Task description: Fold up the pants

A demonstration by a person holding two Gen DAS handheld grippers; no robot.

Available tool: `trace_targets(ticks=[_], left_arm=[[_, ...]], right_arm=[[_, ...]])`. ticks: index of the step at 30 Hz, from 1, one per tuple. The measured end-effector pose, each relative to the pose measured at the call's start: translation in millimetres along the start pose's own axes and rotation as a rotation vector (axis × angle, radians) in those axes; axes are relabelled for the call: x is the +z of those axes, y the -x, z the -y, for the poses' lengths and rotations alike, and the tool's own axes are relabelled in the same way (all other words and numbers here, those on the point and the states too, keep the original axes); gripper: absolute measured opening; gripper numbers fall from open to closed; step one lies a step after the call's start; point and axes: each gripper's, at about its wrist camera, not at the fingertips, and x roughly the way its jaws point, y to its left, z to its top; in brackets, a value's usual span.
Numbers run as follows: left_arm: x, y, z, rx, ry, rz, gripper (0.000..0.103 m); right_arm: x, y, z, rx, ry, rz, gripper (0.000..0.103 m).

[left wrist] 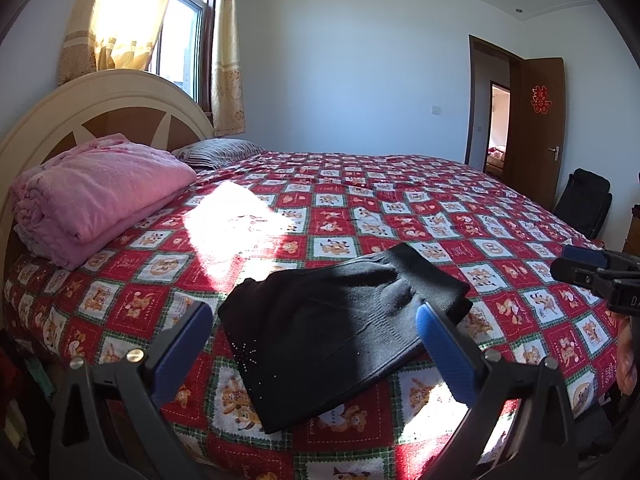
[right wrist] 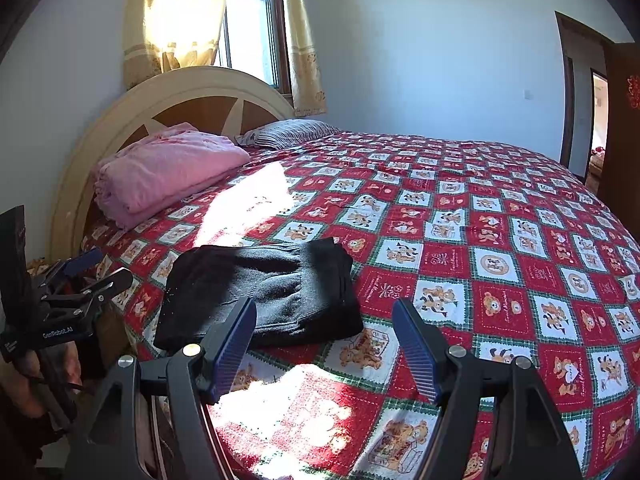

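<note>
The black pants [left wrist: 340, 328] lie folded near the bed's [left wrist: 400, 200] front edge, at 5 o'clock from the pink blanket [left wrist: 100, 196]. The left gripper [left wrist: 316, 332] and right gripper [right wrist: 324, 336] both hover above the bedspread, fingers spread apart, holding nothing.

Sun through the window [left wrist: 180, 36] glares on the bedspread [left wrist: 400, 208]; fisheye bends and darkens the edges.

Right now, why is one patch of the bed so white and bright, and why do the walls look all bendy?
Left wrist view: sun from the window washes out a patch of the bedspread, hiding its pattern; the black pants stay dark but clear. Right wrist view: the same glare falls beyond the pants and again near the bed's front edge. Both views: the fisheye lens curves walls and headboard.
</note>
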Motion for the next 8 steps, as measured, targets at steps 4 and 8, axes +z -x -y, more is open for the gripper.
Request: trace_targets(ticks=[4,8], left_arm=[[-0.9,0.1,2.3,-0.014,-0.012,0.003,0.103],[-2.2,-2.4,1.9,-0.017,-0.007,-0.01,0.103]], right_arm=[[-1.8,-3.1,-0.9,0.001,0.0,-0.007,0.072],[-3.6,-5.7,-1.3,0.003,0.002,-0.015,0.072]])
